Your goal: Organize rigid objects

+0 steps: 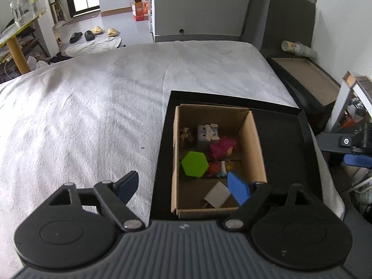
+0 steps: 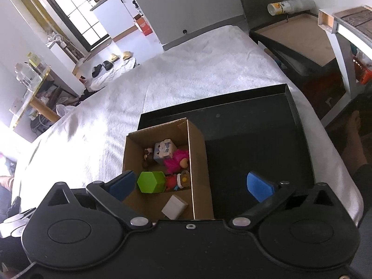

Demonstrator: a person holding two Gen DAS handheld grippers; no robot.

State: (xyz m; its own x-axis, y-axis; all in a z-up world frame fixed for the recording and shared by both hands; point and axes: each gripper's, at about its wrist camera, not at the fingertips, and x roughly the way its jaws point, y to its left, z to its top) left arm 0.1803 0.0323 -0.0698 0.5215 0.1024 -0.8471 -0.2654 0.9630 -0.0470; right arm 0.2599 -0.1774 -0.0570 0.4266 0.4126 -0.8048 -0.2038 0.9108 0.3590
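Observation:
An open cardboard box (image 1: 255, 144) (image 2: 200, 162) stands in the left part of a black tray (image 1: 279, 144) (image 2: 255, 139) on a white-covered bed (image 1: 81, 116). Inside lie a green hexagonal block (image 1: 194, 164) (image 2: 151, 182), a white block (image 1: 217, 195) (image 2: 174, 207), a grey bunny-faced cube (image 1: 207, 134) (image 2: 162, 151), a pink-haired figure (image 1: 222, 148) (image 2: 176, 161) and a red figure (image 1: 215, 168) (image 2: 173, 181). My left gripper (image 1: 183, 188) hangs open above the box's near end, holding nothing. My right gripper (image 2: 191, 185) is open and empty, straddling the box's right wall.
Right of the bed sits a dark case with a brown inside (image 1: 309, 79) (image 2: 302, 37), with stacked cups (image 1: 295, 46) (image 2: 288, 5) behind it. A person's bare foot (image 2: 353, 134) shows at the right. Slippers (image 1: 93, 32) and a wooden table (image 1: 16, 44) lie beyond the bed.

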